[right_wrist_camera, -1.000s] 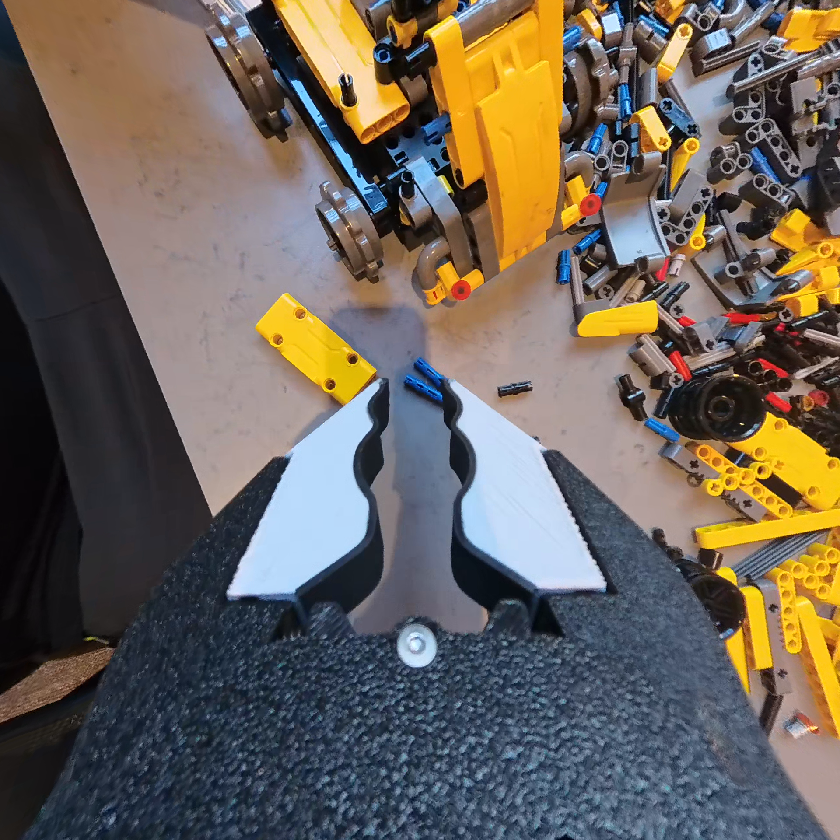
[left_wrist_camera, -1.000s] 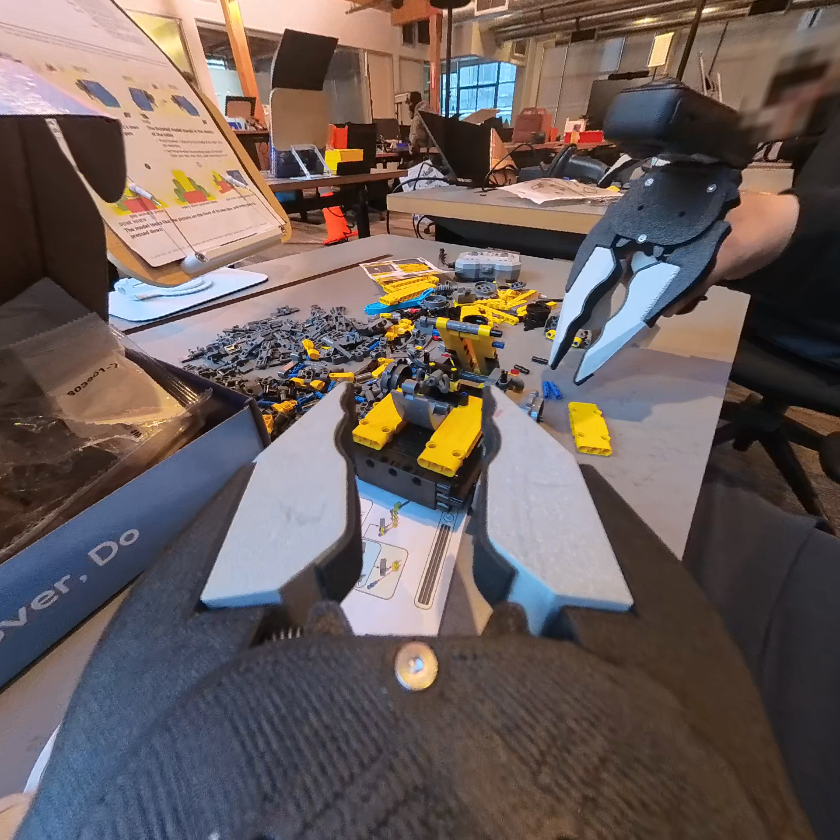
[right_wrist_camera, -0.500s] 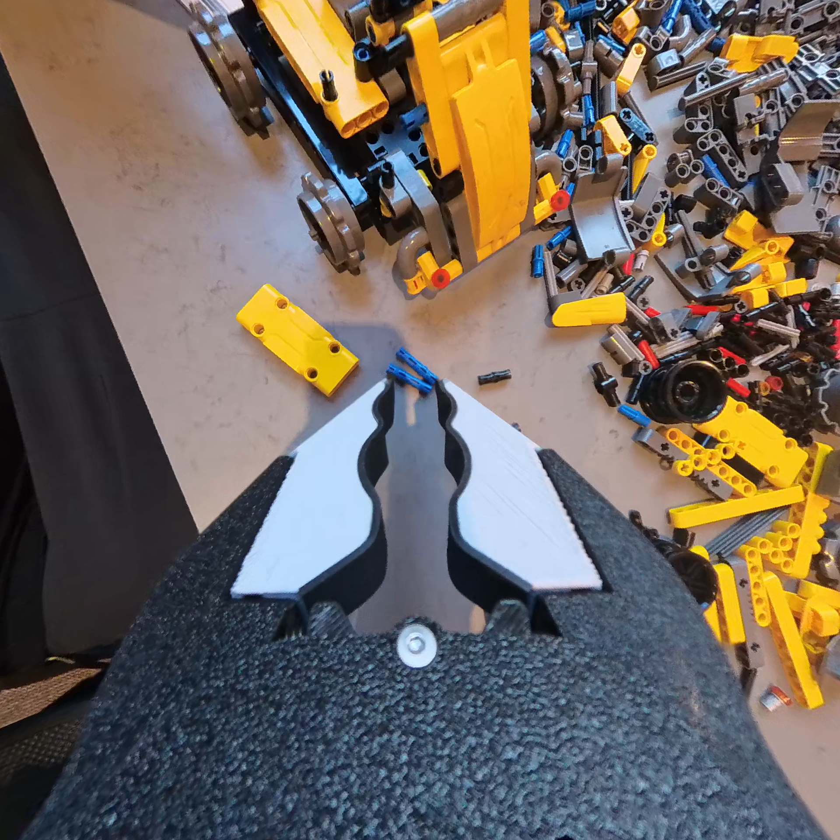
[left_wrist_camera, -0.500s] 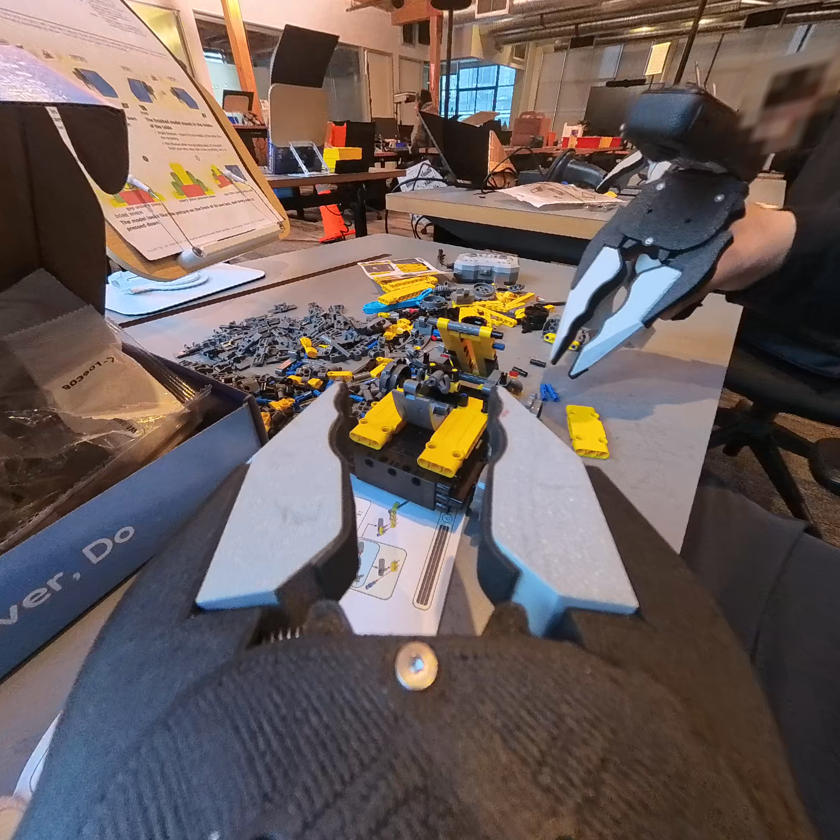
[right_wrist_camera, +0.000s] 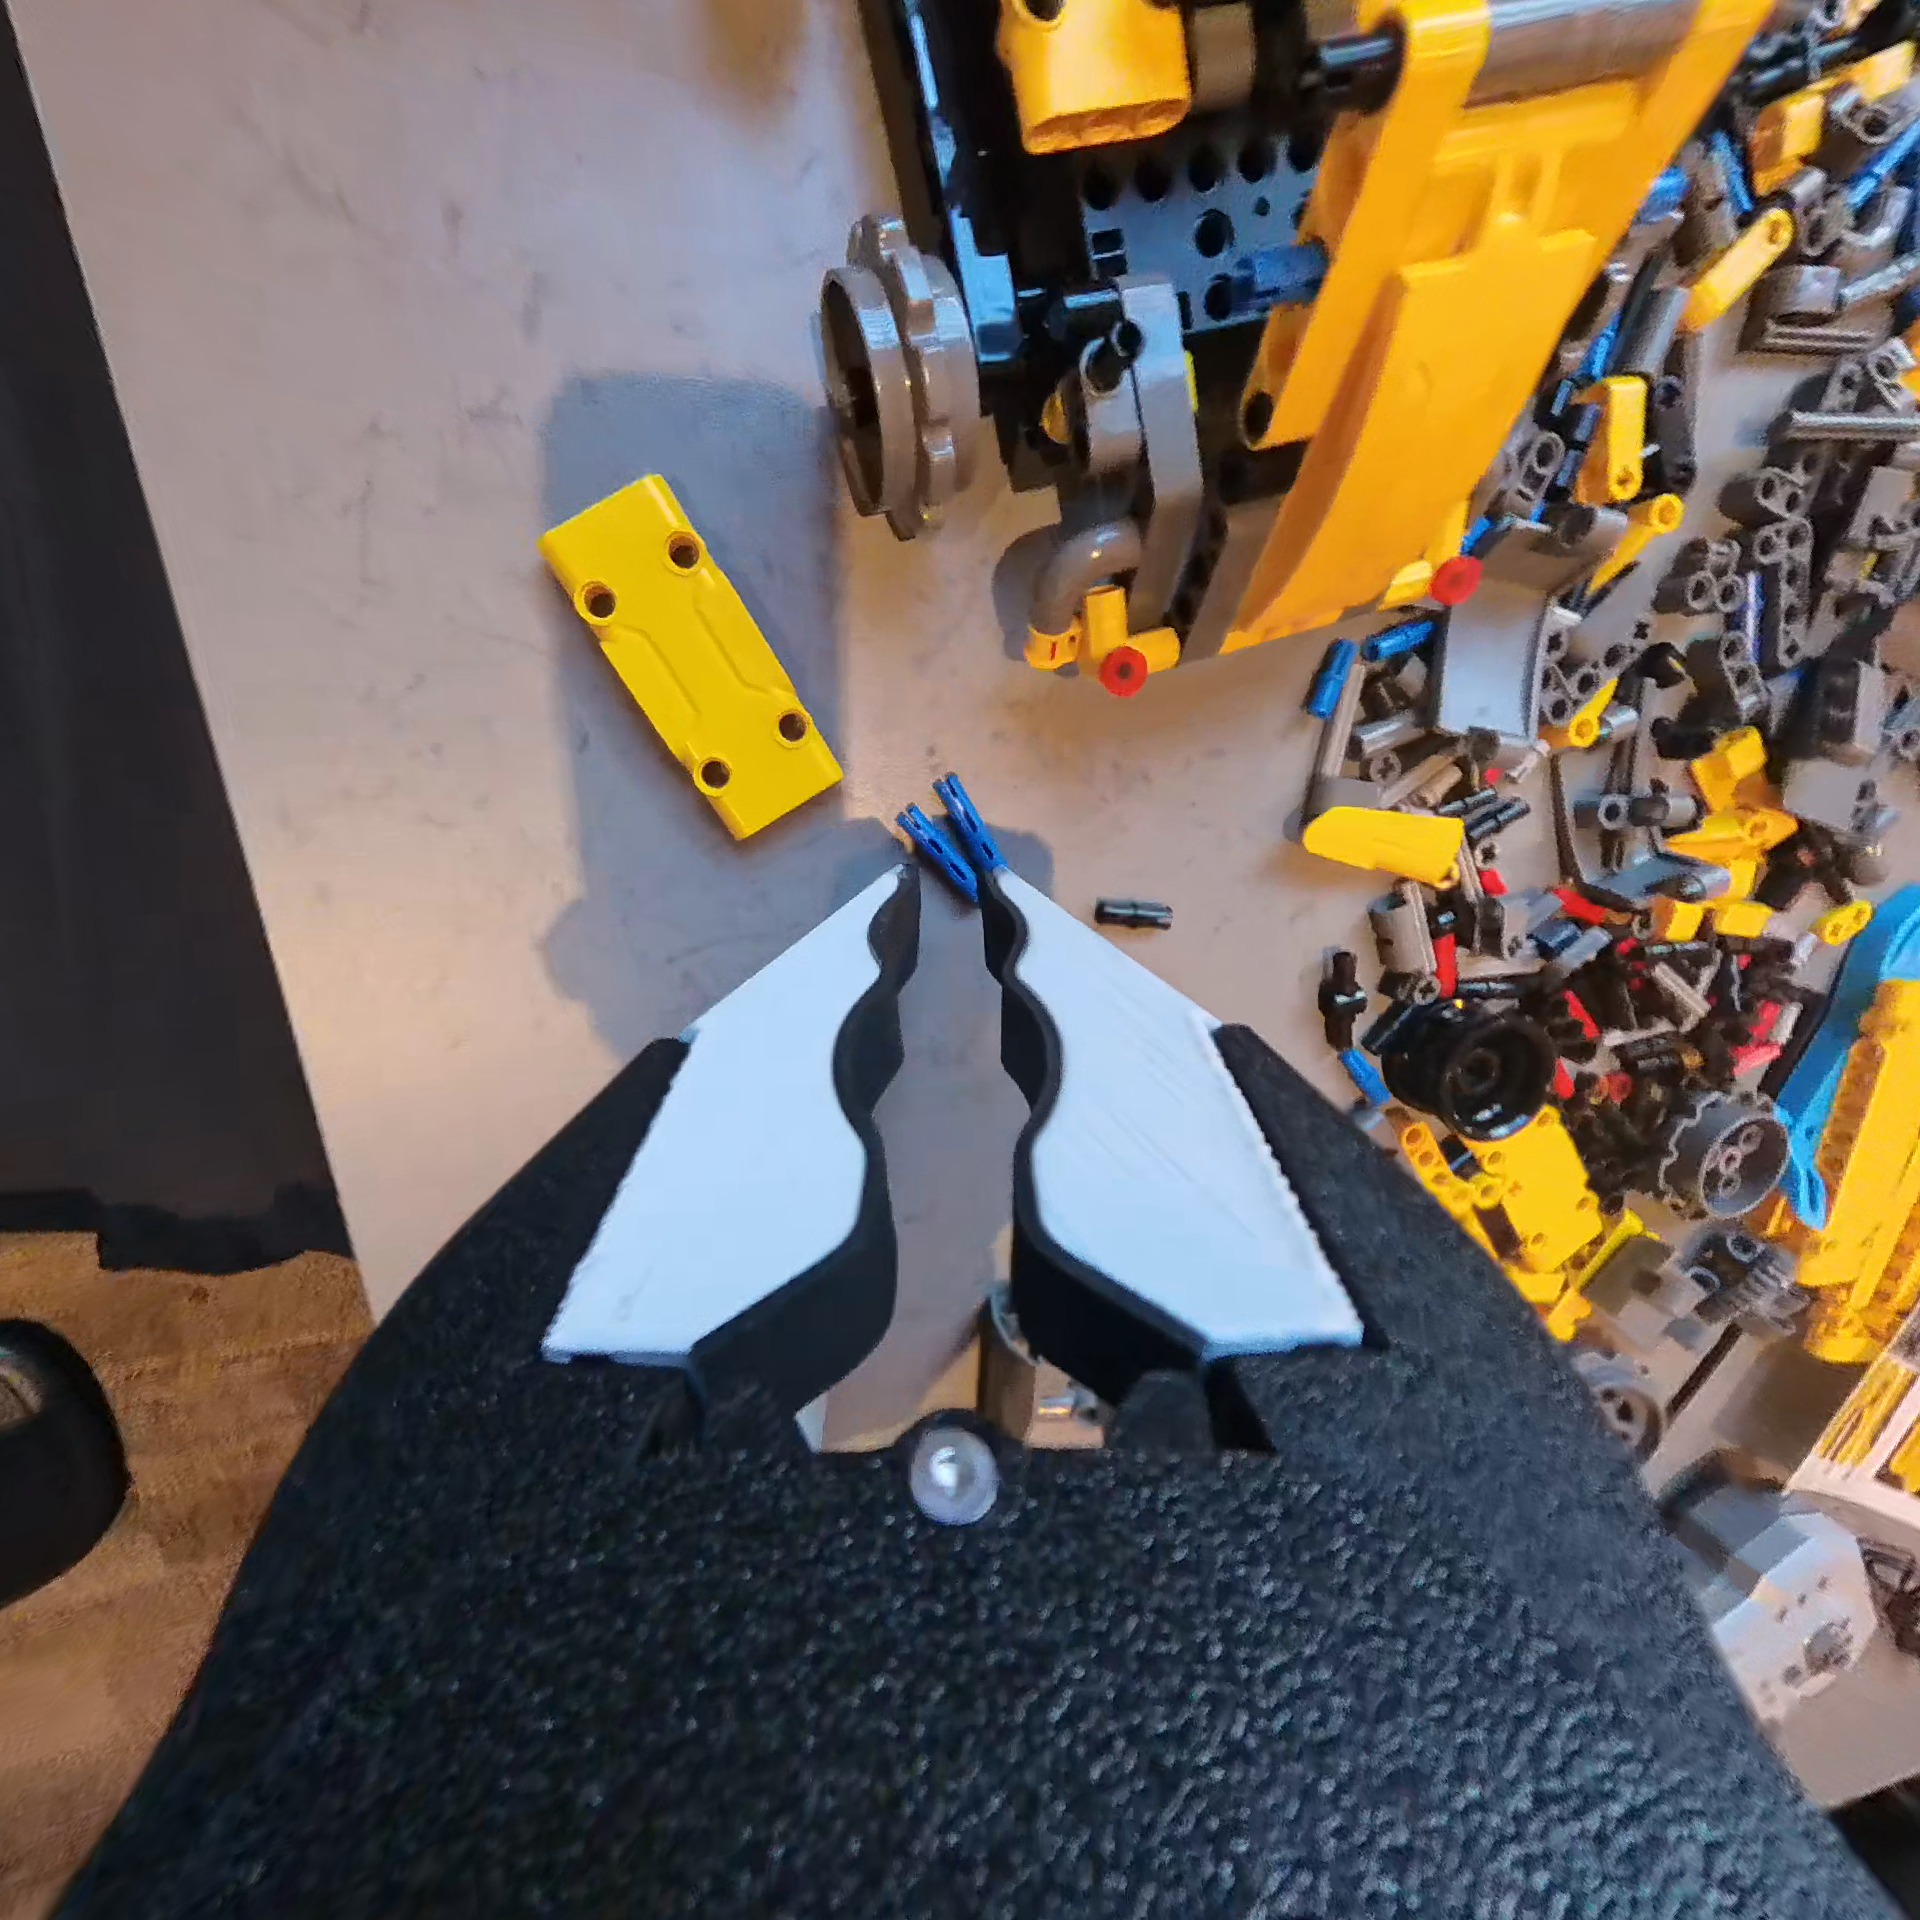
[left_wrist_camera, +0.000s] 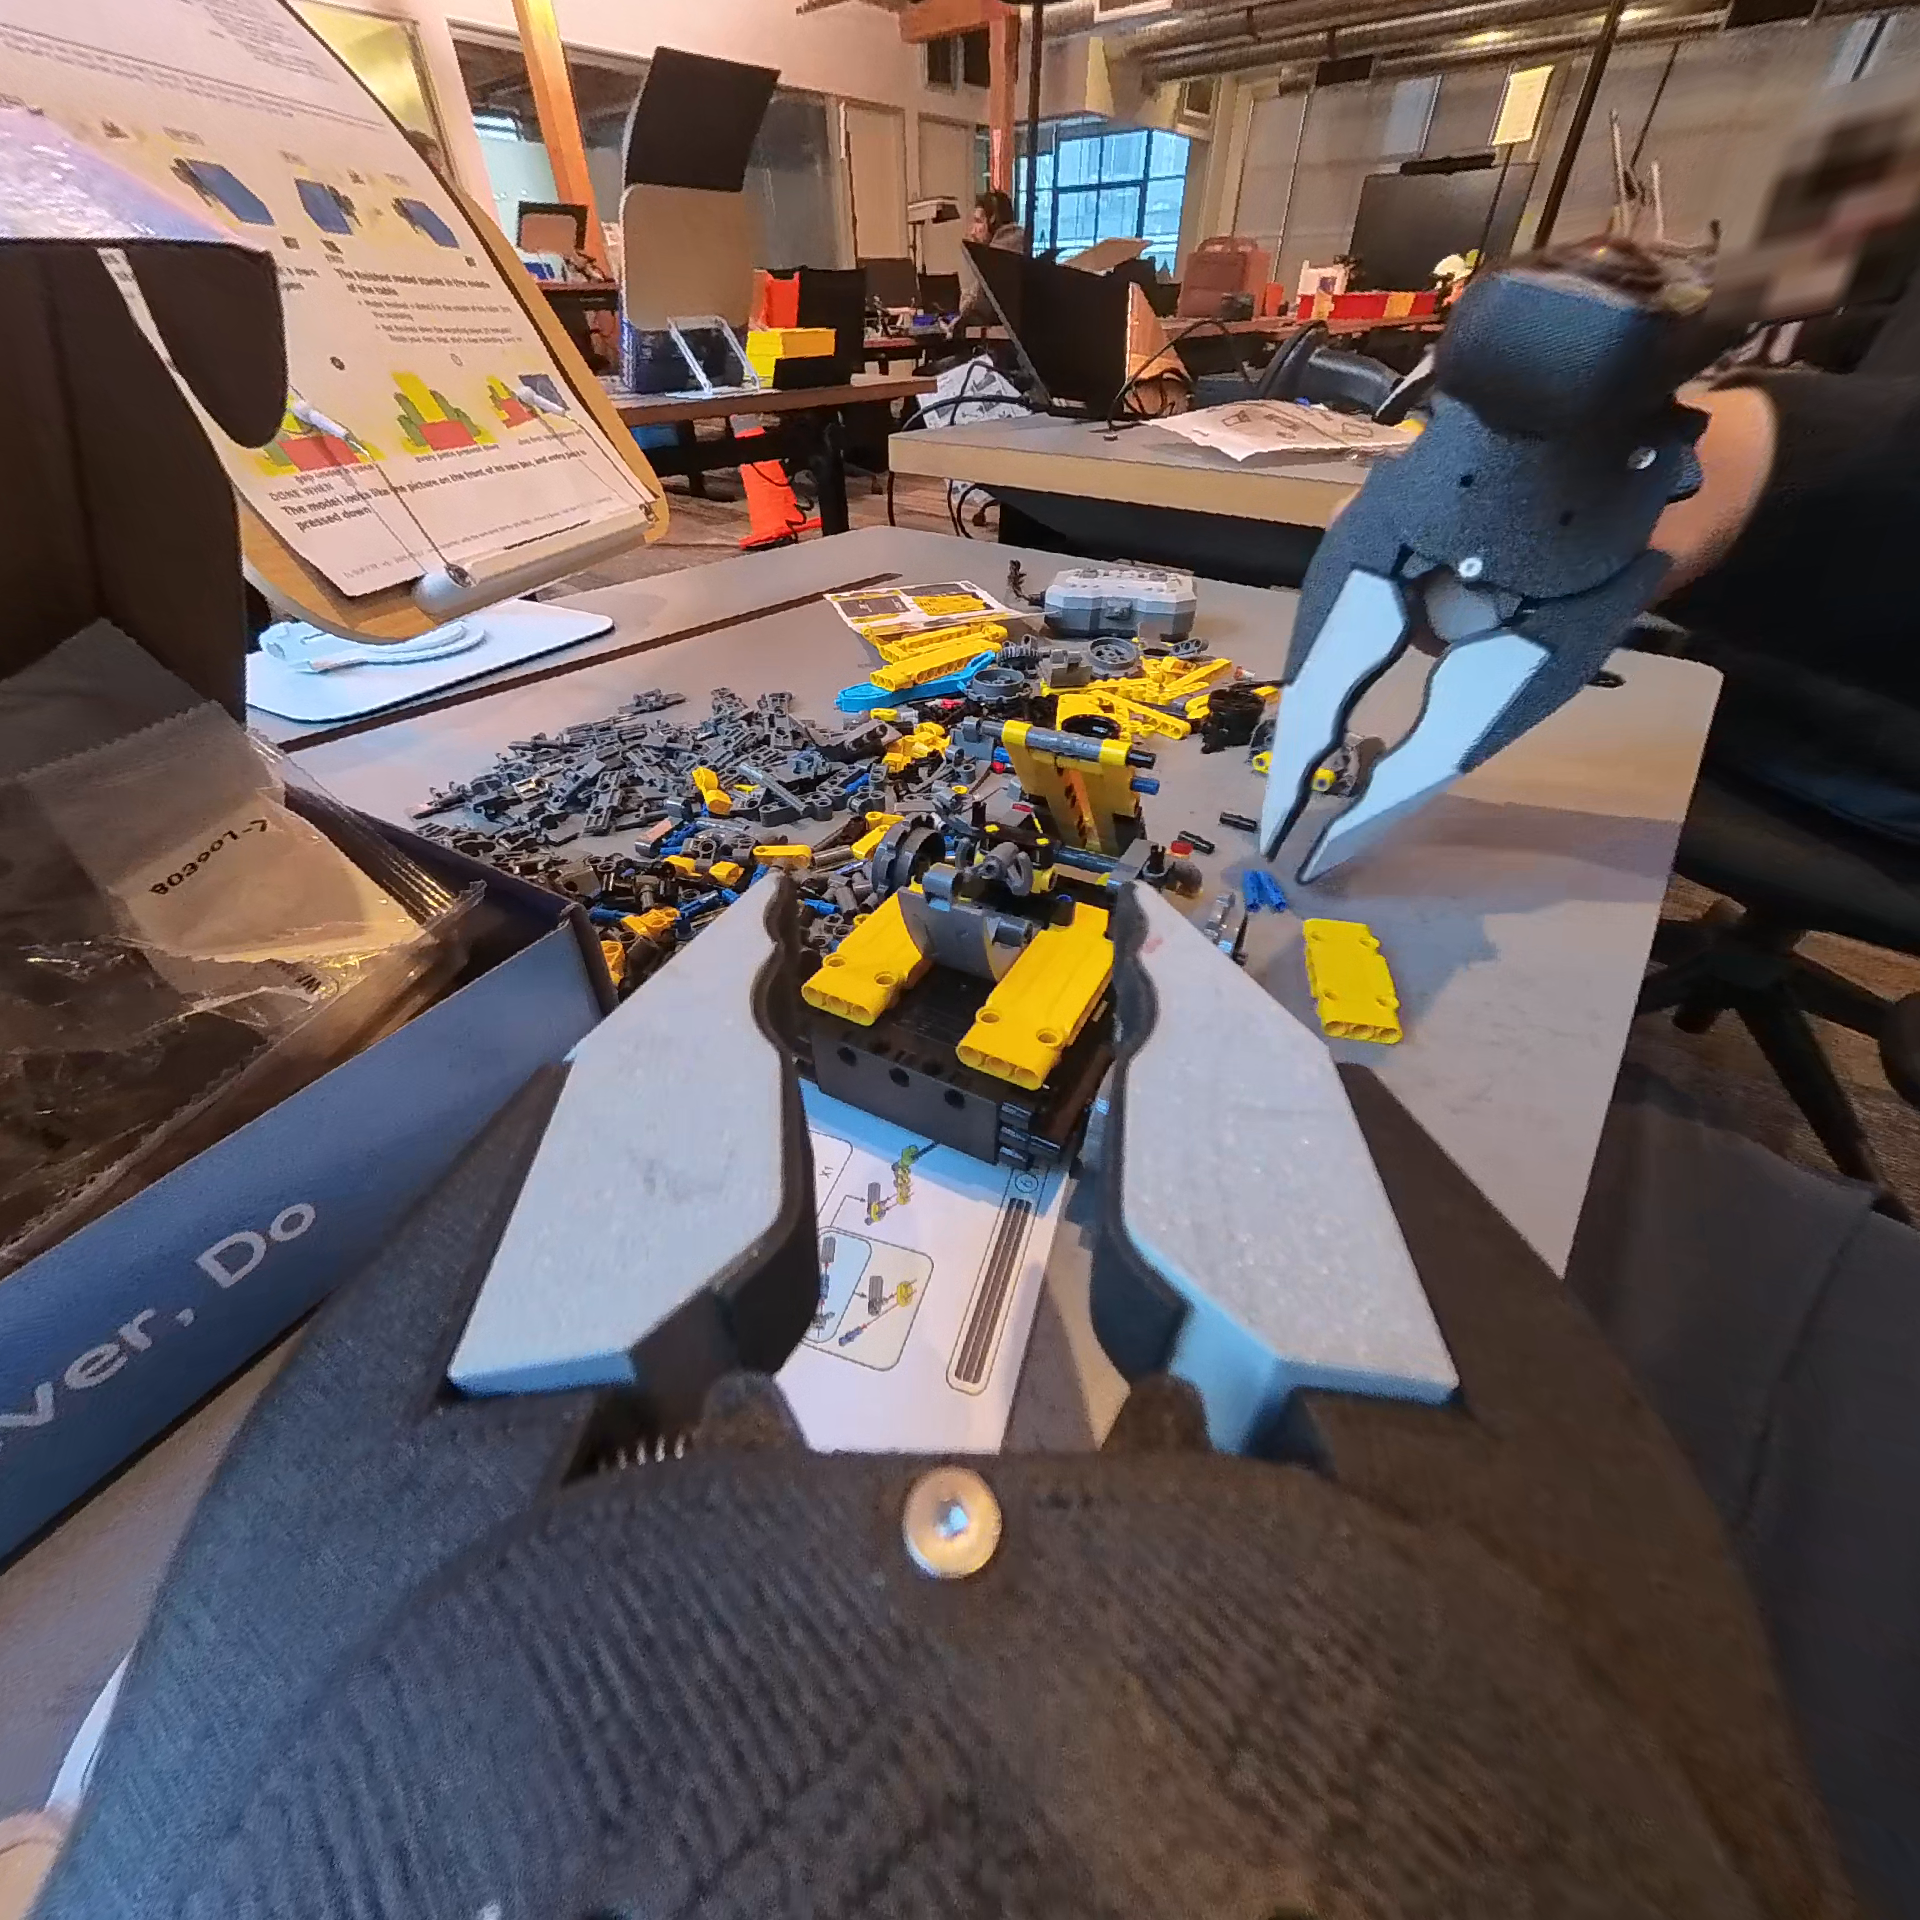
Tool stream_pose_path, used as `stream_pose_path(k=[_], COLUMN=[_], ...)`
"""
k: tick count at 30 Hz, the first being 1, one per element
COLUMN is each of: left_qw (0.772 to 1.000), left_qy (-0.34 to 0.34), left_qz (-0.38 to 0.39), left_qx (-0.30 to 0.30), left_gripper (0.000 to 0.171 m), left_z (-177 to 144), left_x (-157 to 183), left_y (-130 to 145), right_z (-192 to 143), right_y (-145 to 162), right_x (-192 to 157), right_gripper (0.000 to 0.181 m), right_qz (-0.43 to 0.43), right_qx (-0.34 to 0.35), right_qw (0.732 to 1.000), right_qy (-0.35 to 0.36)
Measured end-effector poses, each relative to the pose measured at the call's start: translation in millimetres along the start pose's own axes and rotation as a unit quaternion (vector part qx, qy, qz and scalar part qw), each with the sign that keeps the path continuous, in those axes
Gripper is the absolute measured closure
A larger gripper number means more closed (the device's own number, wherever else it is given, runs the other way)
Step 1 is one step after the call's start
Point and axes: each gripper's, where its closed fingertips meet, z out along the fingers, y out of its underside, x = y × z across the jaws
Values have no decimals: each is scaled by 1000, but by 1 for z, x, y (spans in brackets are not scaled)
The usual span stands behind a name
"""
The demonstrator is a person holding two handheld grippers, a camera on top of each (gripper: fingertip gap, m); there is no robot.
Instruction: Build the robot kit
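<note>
My left gripper (left_wrist_camera: 951,935) is shut on the rear of a yellow and black brick-built vehicle model (left_wrist_camera: 956,987), which rests on a printed instruction sheet (left_wrist_camera: 914,1299). My right gripper (right_wrist_camera: 951,878) is open by a narrow gap, with its tips down at the table on either side of the near ends of two small blue pins (right_wrist_camera: 951,842). It also shows in the left wrist view (left_wrist_camera: 1291,862), just right of the model. A flat yellow panel (right_wrist_camera: 691,655) lies left of the pins. The model's front and grey sprocket (right_wrist_camera: 894,374) lie beyond them.
A pile of loose grey, black and yellow parts (left_wrist_camera: 675,790) covers the table's middle and also shows in the right wrist view (right_wrist_camera: 1662,935). An open blue box (left_wrist_camera: 260,1143) with plastic bags stands left. A document stand (left_wrist_camera: 416,364) is behind it. The table edge (right_wrist_camera: 260,727) is left of the panel.
My right gripper has come down to the table at the blue pins and its fingers have narrowed. My left gripper and the model have stayed put.
</note>
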Motion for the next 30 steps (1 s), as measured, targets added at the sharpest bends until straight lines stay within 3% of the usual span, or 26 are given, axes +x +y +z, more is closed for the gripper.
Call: stream_pose_path(k=[5,15,17,19,20,22,25,28,30], left_qw=[1000,1000,1000,1000,999,997,992,987,981], left_qy=[3,13,13,20,28,61,112,126,116], left_qz=[1,4,7,19,29,44,51,100,152], left_qx=[0,1,2,6,7,3,-18,-29,-44], left_gripper=[113,113,113,113,112,102,100,109,117], left_z=[0,0,0,-2,-2,-3,-4,-1,2], left_x=[1,4,5,10,14,29,55,80,91], left_y=[0,0,-1,-2,-2,-1,-7,-11,-4], right_z=[8,9,5,-10,-21,-49,-83,-92,-85], right_y=[1,1,-6,-27,-42,-73,-103,-123,-137], right_x=[-3,-6,-4,-5,-3,1,1,-11,-28], right_gripper=[171,176,176,176,176,177,177,177,177], right_qz=[-20,22,51,99,135,232,377,436,446], right_qx=[-22,-9,23,107,168,308,467,534,531], right_qw=[999,997,996,986,974,917,782,682,659], right_qy=[-35,-78,-71,-79,-77,-97,-170,-244,-291])
